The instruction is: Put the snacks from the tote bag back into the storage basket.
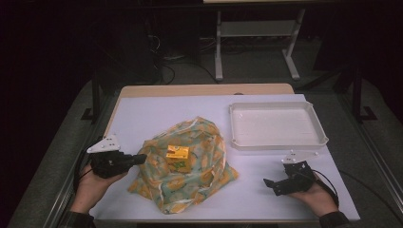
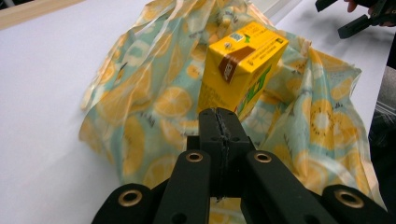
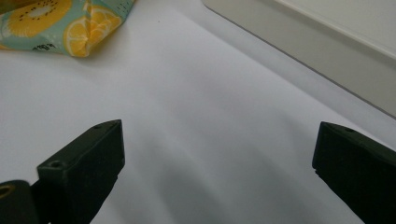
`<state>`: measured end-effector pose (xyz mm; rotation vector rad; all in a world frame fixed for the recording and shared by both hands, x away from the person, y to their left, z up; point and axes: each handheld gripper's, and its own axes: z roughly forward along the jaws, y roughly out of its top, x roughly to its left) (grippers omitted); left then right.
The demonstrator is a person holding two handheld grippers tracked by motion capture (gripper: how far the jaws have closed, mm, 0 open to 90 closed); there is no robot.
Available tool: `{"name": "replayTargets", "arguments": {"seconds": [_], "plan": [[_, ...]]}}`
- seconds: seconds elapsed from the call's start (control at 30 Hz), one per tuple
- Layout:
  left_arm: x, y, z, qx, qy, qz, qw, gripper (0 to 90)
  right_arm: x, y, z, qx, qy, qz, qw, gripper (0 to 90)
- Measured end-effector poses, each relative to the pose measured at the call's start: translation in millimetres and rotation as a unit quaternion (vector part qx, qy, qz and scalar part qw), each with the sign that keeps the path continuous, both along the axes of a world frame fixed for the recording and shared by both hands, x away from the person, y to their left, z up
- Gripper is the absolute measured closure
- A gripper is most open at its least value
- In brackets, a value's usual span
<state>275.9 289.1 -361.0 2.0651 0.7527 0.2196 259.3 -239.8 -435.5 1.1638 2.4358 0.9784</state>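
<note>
Counting one carton [image 1: 177, 158], one cloth [image 1: 204, 178], one tray [image 1: 277, 142]

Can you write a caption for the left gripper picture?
Left gripper, jaws shut on lemon-print cloth, beside a yellow drink carton.

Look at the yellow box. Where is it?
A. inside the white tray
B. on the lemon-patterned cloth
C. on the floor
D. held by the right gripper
B: the yellow box stands on the lemon-patterned cloth in the middle of the table, apart from the white tray and the right gripper.
</note>
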Motion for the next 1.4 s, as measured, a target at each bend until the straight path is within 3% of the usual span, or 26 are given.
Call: {"name": "replayTargets", "arguments": {"seconds": [0.47, 0.67, 1.03, 1.4], "plan": [[20.0, -40.6, -10.2, 0.032, 0.016, -0.030, 0.9989, 89.7, -1.7, -3.2, -0.9, -0.003, 0.004, -0.002, 1.0000, 1.9], [21.4, -45.1, -13.7, 0.045, 0.018, -0.038, 0.9981, 89.7, -2.9, -3.6, -1.3, -0.005, 0.003, -0.001, 1.0000, 1.9], [20.6, -49.5, -15.8, 0.048, 0.021, -0.043, 0.9977, 89.7, -2.9, -4.0, -1.3, -0.004, 0.006, -0.003, 1.0000, 1.9], [17.5, -56.3, -16.2, 0.060, 0.025, -0.065, 0.9958, 89.7, -2.1, -4.1, -1.1, -0.005, 0.002, -0.002, 1.0000, 1.9]]}}
